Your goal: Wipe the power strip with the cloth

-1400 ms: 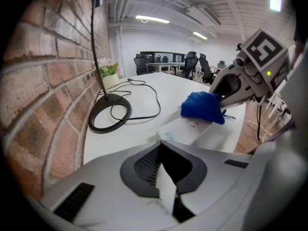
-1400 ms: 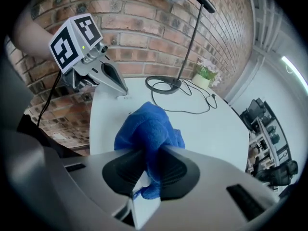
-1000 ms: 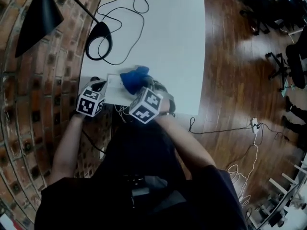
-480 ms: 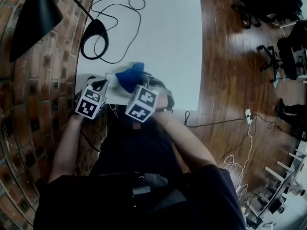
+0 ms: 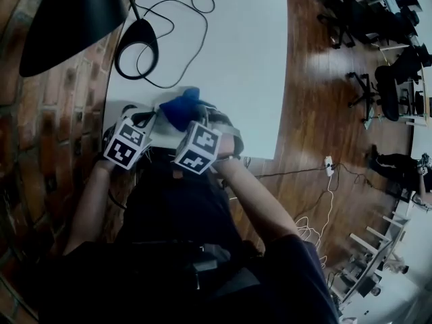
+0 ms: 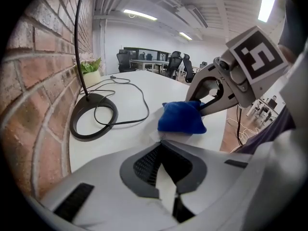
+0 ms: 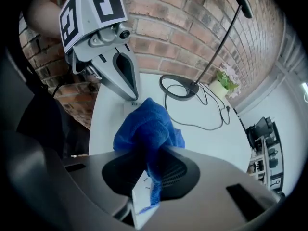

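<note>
Now the blue cloth (image 5: 181, 109) sits bunched on the white power strip (image 5: 160, 125), which lies at the near edge of the white counter (image 5: 250, 59), close to the brick wall (image 5: 54, 147). The right gripper (image 7: 154, 150) has its fingers grasping a fold of the cloth from above, while the left gripper (image 6: 161, 146) has its fingers clenched together with nothing plainly caught between them, their tips down at the strip's end just beside the cloth. Farther back on the counter, well apart from both grippers, stands the desk lamp's black ring base (image 6: 92, 101).
</note>
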`<action>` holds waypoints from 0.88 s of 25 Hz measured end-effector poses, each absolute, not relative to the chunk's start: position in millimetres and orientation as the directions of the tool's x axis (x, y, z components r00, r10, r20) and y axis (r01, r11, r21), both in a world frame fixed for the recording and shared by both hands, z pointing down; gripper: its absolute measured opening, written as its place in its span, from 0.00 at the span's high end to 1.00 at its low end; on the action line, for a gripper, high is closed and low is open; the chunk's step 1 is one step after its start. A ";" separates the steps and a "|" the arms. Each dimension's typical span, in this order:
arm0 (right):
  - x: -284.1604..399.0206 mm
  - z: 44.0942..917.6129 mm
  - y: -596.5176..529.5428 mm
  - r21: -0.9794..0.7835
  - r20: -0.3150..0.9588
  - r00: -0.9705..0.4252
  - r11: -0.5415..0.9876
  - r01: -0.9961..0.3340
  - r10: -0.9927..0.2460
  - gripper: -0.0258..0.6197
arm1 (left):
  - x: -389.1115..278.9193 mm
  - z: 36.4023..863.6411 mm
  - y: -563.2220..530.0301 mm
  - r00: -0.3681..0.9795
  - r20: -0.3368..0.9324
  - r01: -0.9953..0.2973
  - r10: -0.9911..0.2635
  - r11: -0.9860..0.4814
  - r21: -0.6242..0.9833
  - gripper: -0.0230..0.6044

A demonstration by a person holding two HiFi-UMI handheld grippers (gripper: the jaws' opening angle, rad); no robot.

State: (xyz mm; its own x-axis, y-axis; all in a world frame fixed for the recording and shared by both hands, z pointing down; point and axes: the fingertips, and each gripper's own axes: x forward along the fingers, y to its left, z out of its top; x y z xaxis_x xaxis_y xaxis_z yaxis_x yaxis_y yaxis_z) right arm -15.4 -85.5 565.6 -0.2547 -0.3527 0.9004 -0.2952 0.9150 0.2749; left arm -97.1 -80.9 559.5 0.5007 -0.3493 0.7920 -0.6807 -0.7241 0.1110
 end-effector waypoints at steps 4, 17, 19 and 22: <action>-42.3 564.5 -89.0 0.240 0.869 -0.342 0.909 -0.341 -0.358 0.86 | -98.7 561.2 -80.8 0.516 0.785 -0.686 -0.343 -0.714 0.140 0.95; -79.0 565.1 -94.5 0.170 0.832 -0.455 0.926 -0.337 -0.318 0.85 | -117.3 573.3 -81.7 0.567 0.764 -0.737 -0.309 -0.604 0.303 0.95; -77.3 569.3 -93.3 0.181 0.830 -0.452 0.925 -0.335 -0.326 0.85 | -133.8 573.7 -84.4 0.543 0.763 -0.783 -0.351 -0.541 0.308 0.95; -73.5 566.4 -92.9 0.188 0.810 -0.476 0.921 -0.342 -0.342 0.85 | -141.1 579.2 -83.5 0.501 0.786 -0.801 -0.363 -0.539 0.261 0.95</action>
